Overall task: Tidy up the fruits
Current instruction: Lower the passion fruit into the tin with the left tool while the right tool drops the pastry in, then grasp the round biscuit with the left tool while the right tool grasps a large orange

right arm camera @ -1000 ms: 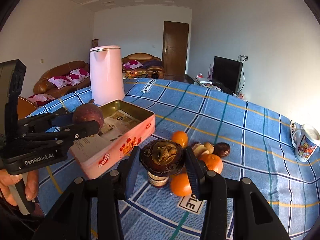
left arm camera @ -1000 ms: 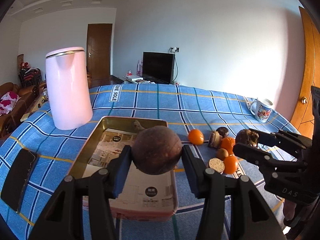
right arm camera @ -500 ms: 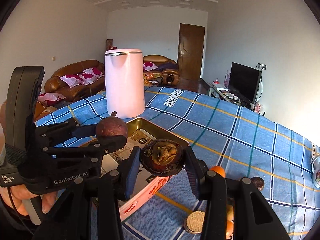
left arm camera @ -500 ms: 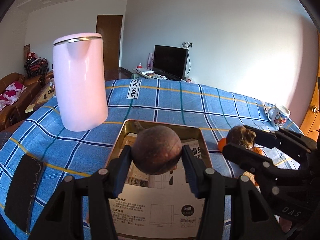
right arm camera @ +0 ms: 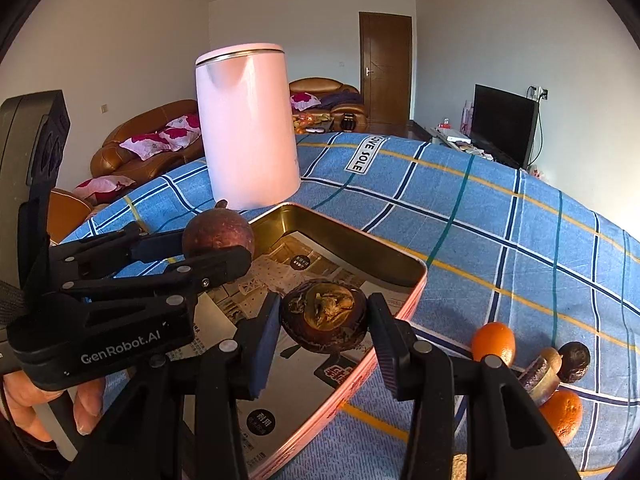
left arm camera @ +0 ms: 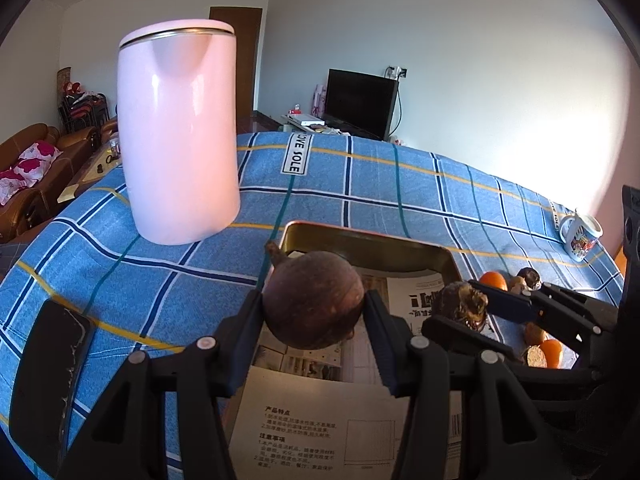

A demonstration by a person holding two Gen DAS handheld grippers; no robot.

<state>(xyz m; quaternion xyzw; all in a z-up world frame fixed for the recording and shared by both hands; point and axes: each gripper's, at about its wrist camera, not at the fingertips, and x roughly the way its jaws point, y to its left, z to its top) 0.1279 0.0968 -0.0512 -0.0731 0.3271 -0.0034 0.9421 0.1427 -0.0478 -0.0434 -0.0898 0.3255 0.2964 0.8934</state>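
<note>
My left gripper [left arm camera: 314,316] is shut on a round dark brown fruit [left arm camera: 313,300] with a short stem, held above the near part of the open gold tin [left arm camera: 360,236]. My right gripper [right arm camera: 322,320] is shut on a second dark fruit [right arm camera: 324,316] with a dried calyx facing me, held over the tin's right side [right arm camera: 416,280]. Each gripper shows in the other's view: the right one [left arm camera: 476,312] to the right, the left one [right arm camera: 216,244] to the left. The tin is lined with printed paper [left arm camera: 320,420].
A tall pink kettle [left arm camera: 178,128] stands on the blue checked cloth [left arm camera: 360,176] behind the tin. Loose oranges [right arm camera: 493,340] and small dark fruits [right arm camera: 574,356] lie right of the tin. A mug [left arm camera: 580,236] stands far right. A black phone [left arm camera: 44,364] lies at the left.
Both grippers have moved forward and lower with their fruits, now over the tin. The kettle looms closer. Both stay shut.
</note>
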